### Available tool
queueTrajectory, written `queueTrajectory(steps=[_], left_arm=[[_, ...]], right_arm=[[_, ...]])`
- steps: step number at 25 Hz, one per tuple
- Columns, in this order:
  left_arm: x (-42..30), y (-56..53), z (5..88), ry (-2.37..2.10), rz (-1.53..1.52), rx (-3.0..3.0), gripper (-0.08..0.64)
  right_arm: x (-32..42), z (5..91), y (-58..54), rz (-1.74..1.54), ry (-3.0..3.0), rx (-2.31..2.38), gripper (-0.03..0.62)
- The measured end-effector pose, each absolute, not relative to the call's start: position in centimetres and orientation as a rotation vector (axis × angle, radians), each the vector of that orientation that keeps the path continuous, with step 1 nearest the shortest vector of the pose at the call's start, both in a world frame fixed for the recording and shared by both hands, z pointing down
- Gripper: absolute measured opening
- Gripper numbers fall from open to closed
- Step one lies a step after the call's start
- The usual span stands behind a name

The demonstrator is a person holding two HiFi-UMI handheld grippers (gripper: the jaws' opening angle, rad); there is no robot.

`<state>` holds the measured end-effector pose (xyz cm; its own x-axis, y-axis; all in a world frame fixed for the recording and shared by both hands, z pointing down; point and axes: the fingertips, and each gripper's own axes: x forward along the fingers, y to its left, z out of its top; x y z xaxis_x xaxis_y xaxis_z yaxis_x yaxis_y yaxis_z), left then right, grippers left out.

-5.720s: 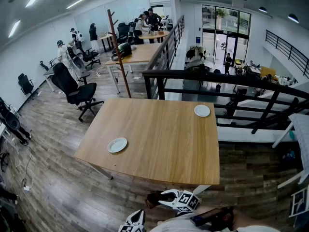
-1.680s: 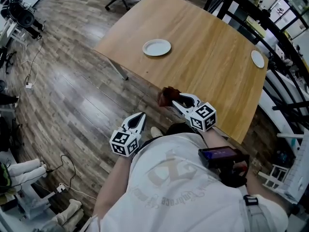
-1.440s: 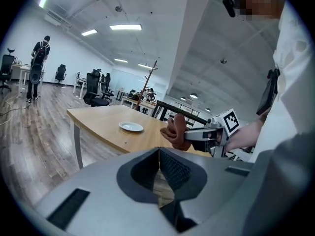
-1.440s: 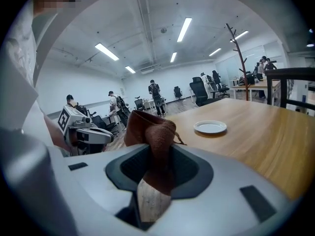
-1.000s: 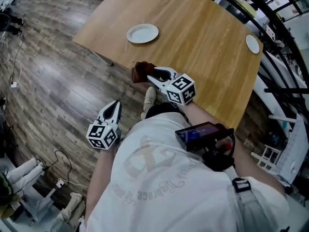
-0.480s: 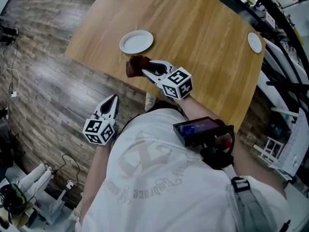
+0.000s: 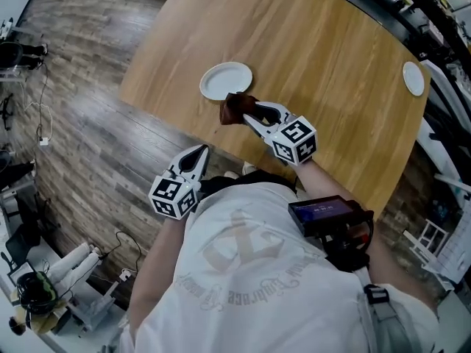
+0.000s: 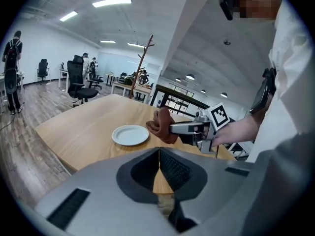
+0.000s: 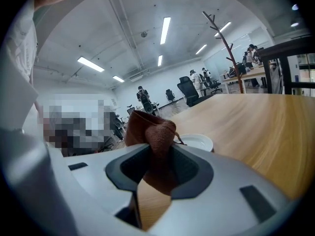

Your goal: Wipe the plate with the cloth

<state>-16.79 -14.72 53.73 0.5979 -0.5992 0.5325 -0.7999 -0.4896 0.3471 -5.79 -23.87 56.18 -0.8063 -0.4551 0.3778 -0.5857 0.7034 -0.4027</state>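
Right gripper view, right tongs (image 9: 157, 154) clamped on cloth (image 9: 150, 129) — left tongs (image 8: 159, 154) closed, empty

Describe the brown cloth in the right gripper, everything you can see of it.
The cloth is reddish-brown and soft, with a nubby, terry-like look, and is bunched into a crumpled wad. The right hand-held gripper is shut on it, and folds bulge out past the jaw tips. It is held over the wooden table, right beside the near edge of the white plate. Whether it touches the plate cannot be told.
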Motion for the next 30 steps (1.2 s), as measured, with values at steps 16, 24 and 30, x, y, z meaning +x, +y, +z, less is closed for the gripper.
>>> queueTrajectory(steps=[16, 24, 30], left_arm=[[-15.5, -16.7, 53.8, -0.96, 0.521, 2.336, 0.014], [-17.3, -18.6, 54.0, -0.91, 0.504, 2.382, 0.012], [-18.9, -19.9, 54.0, -0.915, 0.441, 2.359, 0.012]], right_arm=[[-3.3, 57.6, -24.3, 0.797, -2.589, 0.999, 0.127], [-3.8, 58.7, -23.9, 0.817, -2.49, 1.089, 0.127], [-4.7, 61.4, -24.0, 0.836, -2.369, 1.056, 0.127]])
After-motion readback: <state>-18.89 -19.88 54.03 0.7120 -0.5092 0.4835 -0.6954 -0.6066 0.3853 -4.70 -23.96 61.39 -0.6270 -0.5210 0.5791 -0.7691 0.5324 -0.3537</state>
